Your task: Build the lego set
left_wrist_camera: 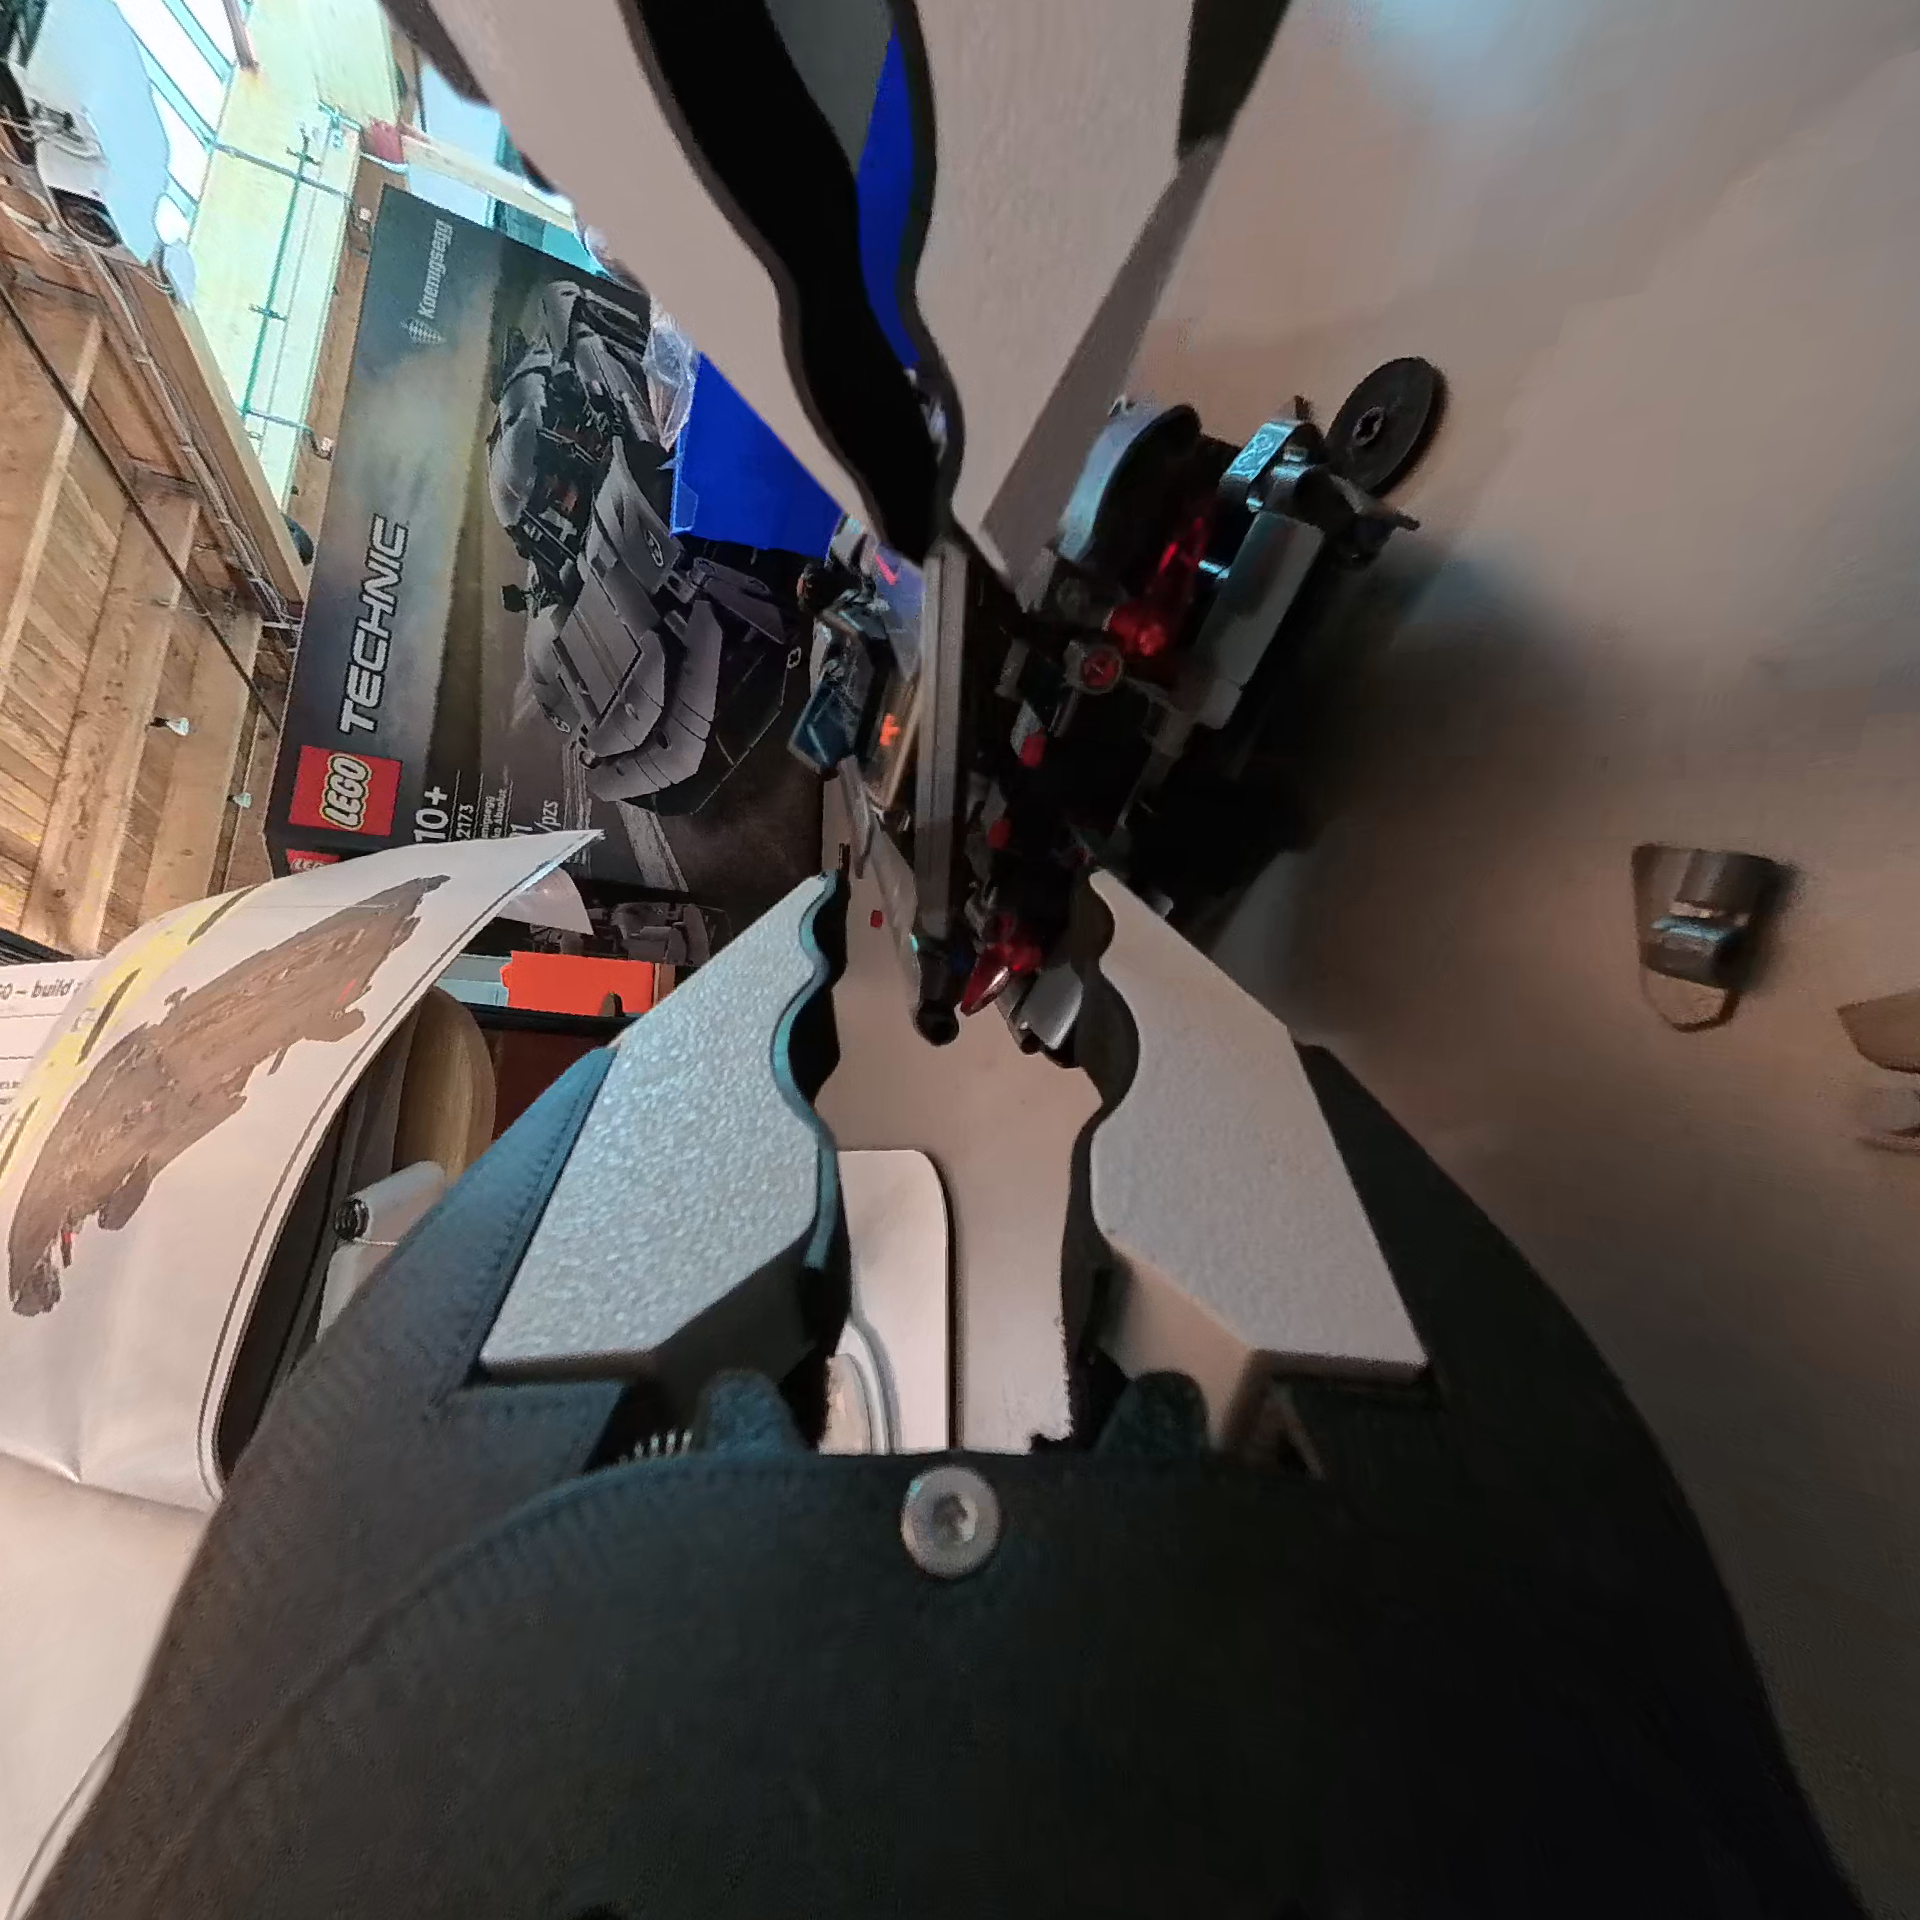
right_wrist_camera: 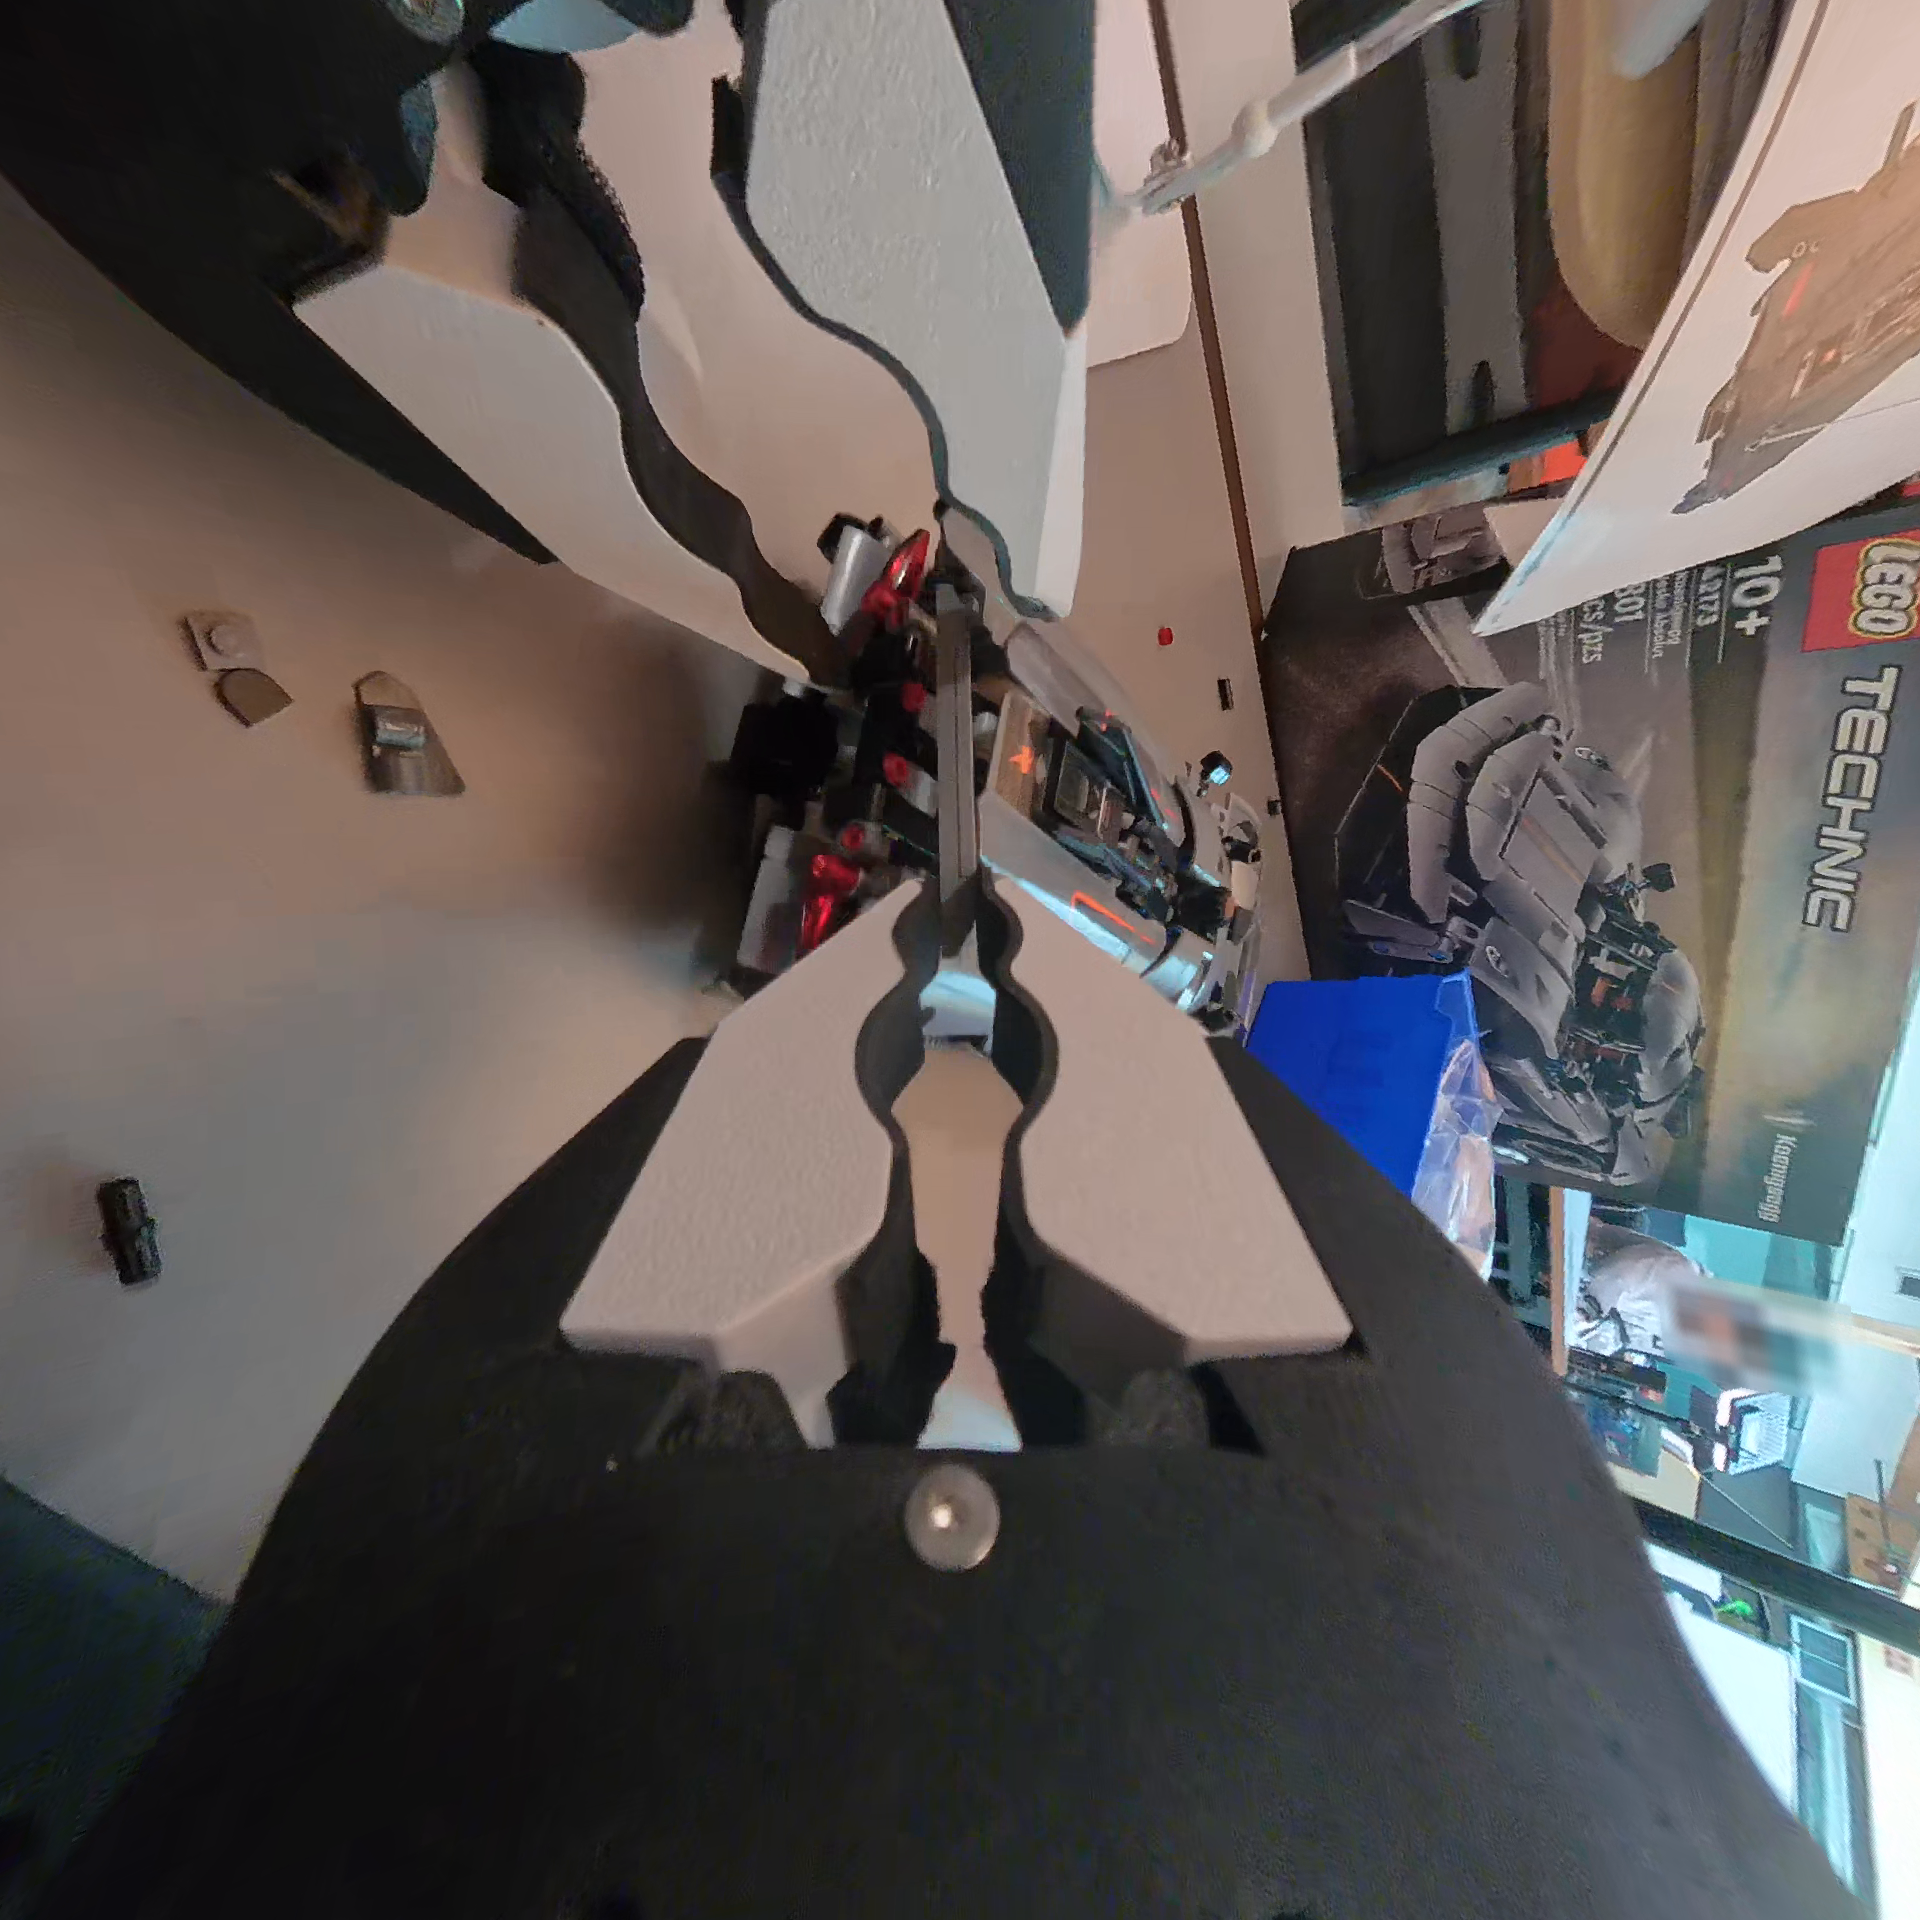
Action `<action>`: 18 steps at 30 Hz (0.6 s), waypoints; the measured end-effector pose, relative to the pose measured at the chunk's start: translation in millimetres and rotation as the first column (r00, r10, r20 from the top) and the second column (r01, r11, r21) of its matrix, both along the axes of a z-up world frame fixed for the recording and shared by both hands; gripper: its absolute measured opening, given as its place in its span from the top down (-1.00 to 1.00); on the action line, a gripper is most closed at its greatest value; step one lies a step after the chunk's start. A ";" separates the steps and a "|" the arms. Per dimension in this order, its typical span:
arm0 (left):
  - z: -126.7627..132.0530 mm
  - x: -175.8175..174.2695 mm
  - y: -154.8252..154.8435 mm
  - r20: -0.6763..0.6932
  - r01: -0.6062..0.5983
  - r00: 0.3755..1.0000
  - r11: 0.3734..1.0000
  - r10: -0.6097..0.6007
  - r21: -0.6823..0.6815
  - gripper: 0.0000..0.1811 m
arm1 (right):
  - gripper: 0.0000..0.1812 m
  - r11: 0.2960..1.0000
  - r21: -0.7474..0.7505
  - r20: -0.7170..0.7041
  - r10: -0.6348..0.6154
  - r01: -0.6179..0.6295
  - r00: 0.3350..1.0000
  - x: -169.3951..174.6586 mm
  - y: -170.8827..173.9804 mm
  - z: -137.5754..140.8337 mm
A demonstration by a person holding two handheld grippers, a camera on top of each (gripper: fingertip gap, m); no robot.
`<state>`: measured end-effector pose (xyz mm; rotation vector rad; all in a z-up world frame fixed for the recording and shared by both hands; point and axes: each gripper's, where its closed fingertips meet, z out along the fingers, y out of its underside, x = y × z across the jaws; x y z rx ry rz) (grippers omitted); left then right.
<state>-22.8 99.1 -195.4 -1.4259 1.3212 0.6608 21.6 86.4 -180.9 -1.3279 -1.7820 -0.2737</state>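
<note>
A part-built grey, black and red lego car (left_wrist_camera: 1122, 644) lies tipped on its side against the white table (left_wrist_camera: 1610, 1143). My left gripper (left_wrist_camera: 966, 894) stands around the car's tail end with the red pointed lights, its jaws closed on it from both sides. In the right wrist view the left gripper (right_wrist_camera: 914, 613) comes in from the top. My right gripper (right_wrist_camera: 956, 899) is shut on a thin grey strip (right_wrist_camera: 956, 727) along the edge of the car (right_wrist_camera: 1091, 790). It also shows in the left wrist view (left_wrist_camera: 940, 525), gripping the strip (left_wrist_camera: 940, 707) from the far end.
Loose pieces lie on the table: grey curved slopes (right_wrist_camera: 405, 738) (right_wrist_camera: 234, 665), a black piece (right_wrist_camera: 130, 1231), a small red stud (right_wrist_camera: 1164, 632), a black disc (left_wrist_camera: 1387, 421). The set's box (right_wrist_camera: 1662, 883), a blue bin (right_wrist_camera: 1361, 1060) and an instruction sheet (right_wrist_camera: 1766, 260) stand behind the car. About 5 cm separates my left fingertips from my right. The black piece (right_wrist_camera: 130, 1231) is about 15 cm from both grippers' fingertips.
</note>
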 end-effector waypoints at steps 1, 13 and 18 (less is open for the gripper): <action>-0.2 0.3 0.1 0.001 0.001 1.000 1.000 -0.001 0.000 0.55 | 0.95 1.000 -0.010 0.014 -0.007 0.007 1.000 2.1 0.3 -0.2; -2.5 1.4 -0.4 -0.016 0.003 1.000 1.000 -0.003 0.005 0.60 | 0.95 0.995 0.090 0.133 0.031 -0.043 0.991 -3.2 2.0 -3.5; -2.8 0.7 0.1 -0.029 -0.003 1.000 1.000 0.003 0.009 0.62 | 0.95 0.995 0.096 0.190 0.020 -0.039 0.982 -3.8 2.8 -4.7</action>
